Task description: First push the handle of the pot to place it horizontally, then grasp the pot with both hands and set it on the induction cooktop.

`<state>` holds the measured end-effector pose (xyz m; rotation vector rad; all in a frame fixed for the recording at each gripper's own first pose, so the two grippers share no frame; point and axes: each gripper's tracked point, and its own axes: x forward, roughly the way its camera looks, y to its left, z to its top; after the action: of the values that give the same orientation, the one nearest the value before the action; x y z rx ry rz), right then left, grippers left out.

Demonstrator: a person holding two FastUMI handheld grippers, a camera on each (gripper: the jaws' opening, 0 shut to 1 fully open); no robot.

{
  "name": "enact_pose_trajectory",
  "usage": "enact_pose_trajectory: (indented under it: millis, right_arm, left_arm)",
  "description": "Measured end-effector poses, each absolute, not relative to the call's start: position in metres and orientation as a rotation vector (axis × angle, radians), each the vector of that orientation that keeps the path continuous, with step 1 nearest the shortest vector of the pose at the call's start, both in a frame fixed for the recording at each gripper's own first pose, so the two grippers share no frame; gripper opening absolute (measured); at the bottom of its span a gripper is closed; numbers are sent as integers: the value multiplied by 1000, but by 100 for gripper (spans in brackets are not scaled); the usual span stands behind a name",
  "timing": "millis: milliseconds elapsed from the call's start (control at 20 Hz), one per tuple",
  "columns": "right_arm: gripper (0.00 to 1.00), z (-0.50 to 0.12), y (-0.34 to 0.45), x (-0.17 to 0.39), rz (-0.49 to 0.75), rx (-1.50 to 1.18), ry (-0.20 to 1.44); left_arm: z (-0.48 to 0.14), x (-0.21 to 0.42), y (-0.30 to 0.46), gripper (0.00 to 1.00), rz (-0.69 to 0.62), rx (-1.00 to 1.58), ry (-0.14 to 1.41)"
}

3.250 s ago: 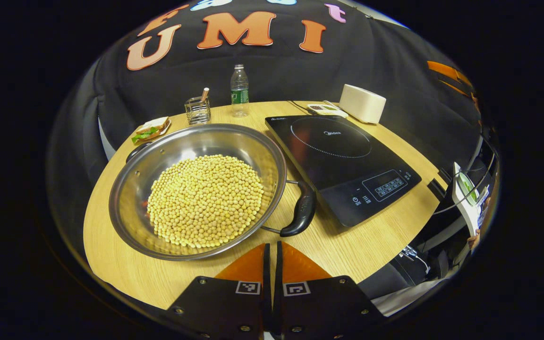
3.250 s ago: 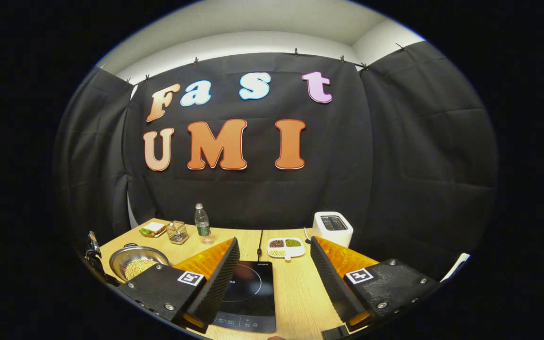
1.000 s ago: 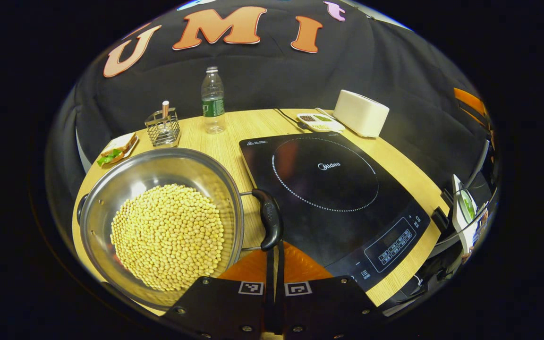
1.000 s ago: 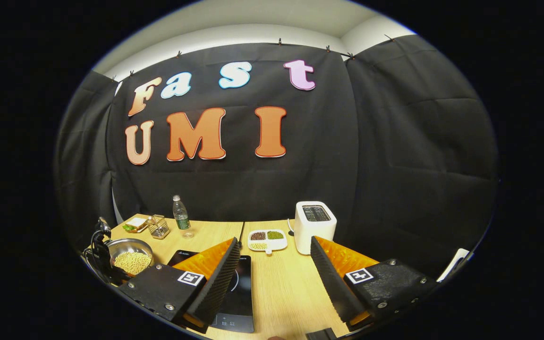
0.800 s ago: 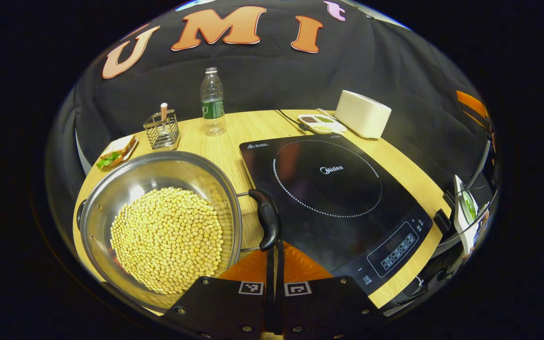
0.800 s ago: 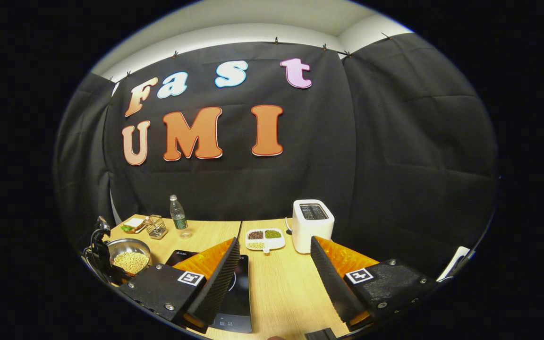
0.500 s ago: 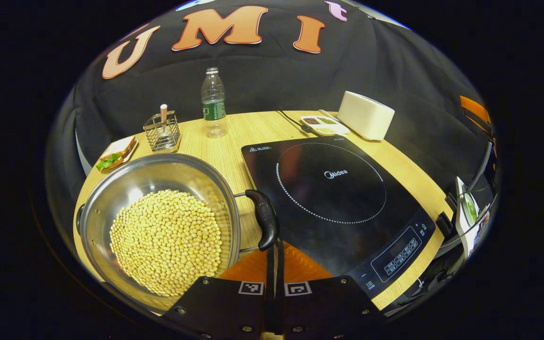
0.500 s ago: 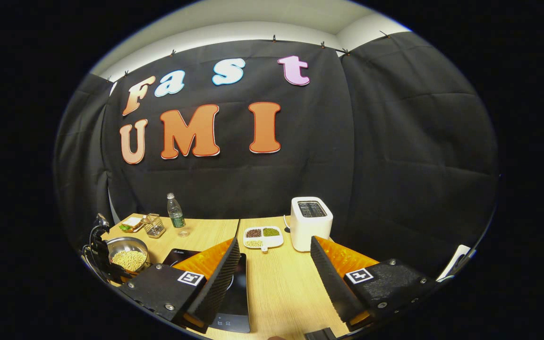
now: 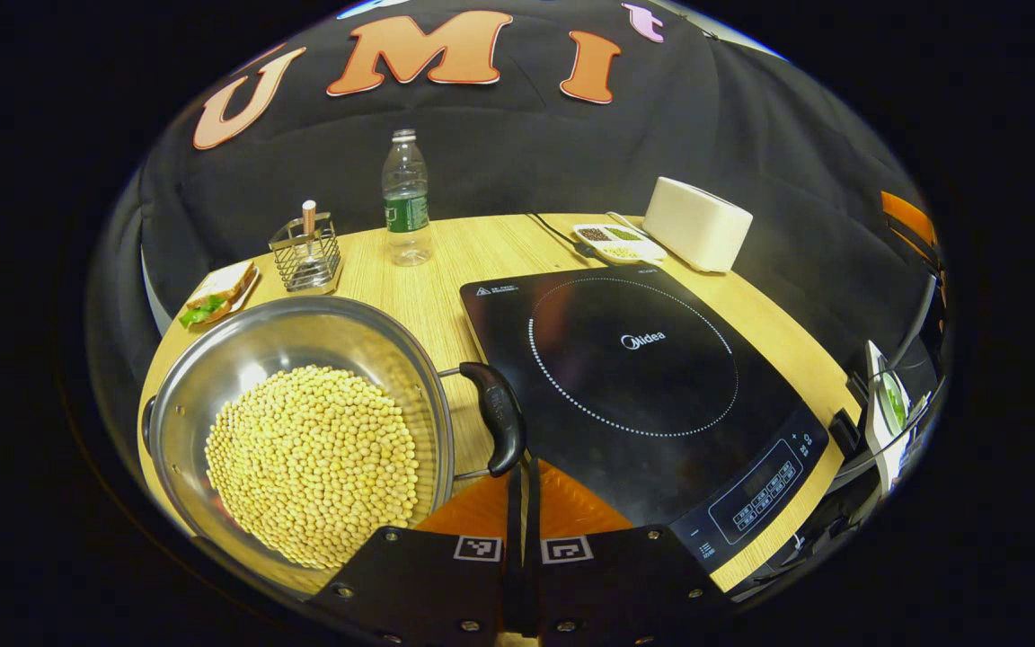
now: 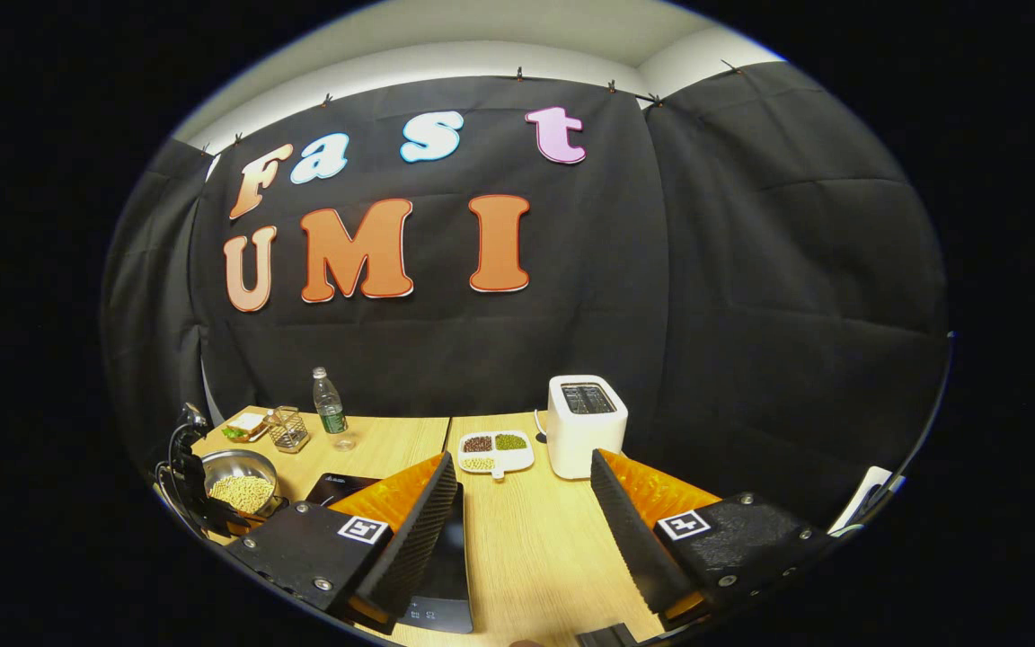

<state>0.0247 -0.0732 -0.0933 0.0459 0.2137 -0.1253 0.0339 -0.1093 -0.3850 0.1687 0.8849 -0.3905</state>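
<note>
The jaws of the left gripper [image 9: 522, 467] are pressed together with nothing between them, and their tips sit right against the near end of the pot's black handle [image 9: 500, 417]; whether they actually touch it I cannot tell. The jaws of the right gripper [image 10: 522, 490] stand wide apart and empty, held above the worktop [image 10: 535, 548] well away from the pot [image 9: 297, 431]. The pot, heaped with pale beans [image 9: 313, 463], rests near the left edge of the worktop, with the induction cooktop [image 9: 634, 386] just beside it toward the right edge. The step in hand looks like the push on the handle to swing the pot round. To do it well, I would keep the closed tips low against the end of the handle and push slowly and evenly, so the pot turns on the spot rather than sliding off the near edge or knocking the cooktop. A jerk could spill beans, since they sit high in a shallow pot. Once the handles line up across the worktop, both grippers need open jaws for the lift.
</note>
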Motion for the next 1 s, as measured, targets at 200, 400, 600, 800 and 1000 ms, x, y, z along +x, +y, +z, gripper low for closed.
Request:
enact_pose_trajectory:
  millis: [200, 400, 600, 800, 1000]
  right_arm:
    - [94, -90, -69, 22, -127, 39, 211]
    - [94, -81, -57, 18, -119, 33, 198]
    - [94, -72, -37, 14, -96, 21, 181]
    - [93, -67, -11, 14, -66, 17, 166]
    - [93, -70, 21, 15, -23, 15, 170]
  left_arm:
    - [-379, 29, -109, 2, -395, 151, 874]
    - [-353, 26, -100, 2, -395, 123, 816]
    - [-315, 21, -76, 2, -365, 110, 734]
    - [-278, 21, -37, 2, -302, 125, 646]
    - [-245, 17, 7, 2, -245, 96, 568]
